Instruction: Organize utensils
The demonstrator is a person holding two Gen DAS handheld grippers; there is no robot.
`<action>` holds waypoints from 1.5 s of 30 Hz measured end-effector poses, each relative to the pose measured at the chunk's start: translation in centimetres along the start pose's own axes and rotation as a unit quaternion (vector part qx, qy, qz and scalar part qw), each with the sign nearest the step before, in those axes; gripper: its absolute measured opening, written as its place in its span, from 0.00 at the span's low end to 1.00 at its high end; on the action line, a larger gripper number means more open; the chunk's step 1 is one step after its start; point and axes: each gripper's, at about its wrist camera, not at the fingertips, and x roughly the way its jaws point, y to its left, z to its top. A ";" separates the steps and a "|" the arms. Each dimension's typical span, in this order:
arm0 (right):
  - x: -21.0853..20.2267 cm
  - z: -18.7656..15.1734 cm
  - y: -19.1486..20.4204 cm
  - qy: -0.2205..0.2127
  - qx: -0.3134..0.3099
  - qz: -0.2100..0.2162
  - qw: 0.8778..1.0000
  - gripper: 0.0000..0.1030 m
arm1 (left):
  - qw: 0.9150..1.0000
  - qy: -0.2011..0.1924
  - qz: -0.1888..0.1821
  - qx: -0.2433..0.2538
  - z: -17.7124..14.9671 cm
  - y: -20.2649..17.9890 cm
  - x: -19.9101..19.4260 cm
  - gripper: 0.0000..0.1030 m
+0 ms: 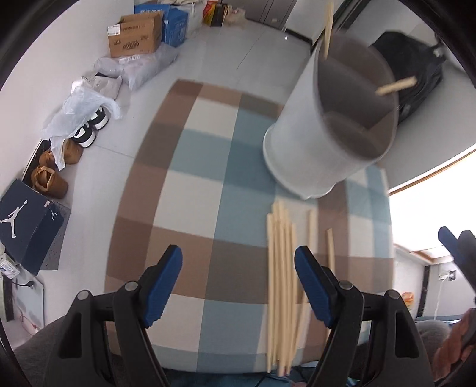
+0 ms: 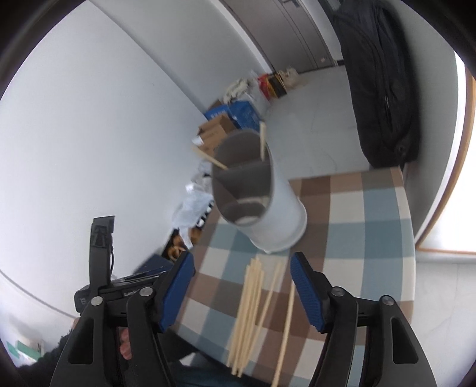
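A white leaping-figure logo is printed on the dark blue shoebox (image 1: 28, 221) on the floor; the writing on the cardboard box (image 1: 135, 35) cannot be read. On the checked table (image 1: 190, 184) stands a grey divided holder (image 1: 327, 125), with two chopsticks (image 1: 328, 26) leaning out of it. A loose bundle of chopsticks (image 1: 281, 285) lies on the cloth just before the holder. The left claw (image 1: 238, 282) is held apart and empty; the right claw (image 2: 242, 290) is likewise apart, above the bundle, gripping nothing.

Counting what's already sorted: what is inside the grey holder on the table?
Two wooden chopsticks stand in the divided holder, leaning on its rim. Its other compartments look empty, but the walls hide their lower parts.
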 end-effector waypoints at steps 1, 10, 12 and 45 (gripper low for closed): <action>0.5 -0.3 -0.4 0.004 0.000 -0.005 1.000 0.51 | 1.000 0.007 0.010 0.012 0.0 -0.4 0.7 0.72; 3.7 -1.8 -2.9 0.015 0.023 -0.039 0.999 0.36 | 0.996 0.009 0.056 0.069 -0.7 -2.5 2.7 0.72; 3.9 -1.6 -3.0 0.012 0.020 -0.047 0.999 0.34 | 0.996 0.007 0.051 0.067 -0.5 -2.6 2.7 0.71; 5.2 -1.3 -3.0 0.014 0.037 -0.057 0.998 0.33 | 0.997 -0.015 -0.074 0.000 0.6 -2.9 1.1 0.01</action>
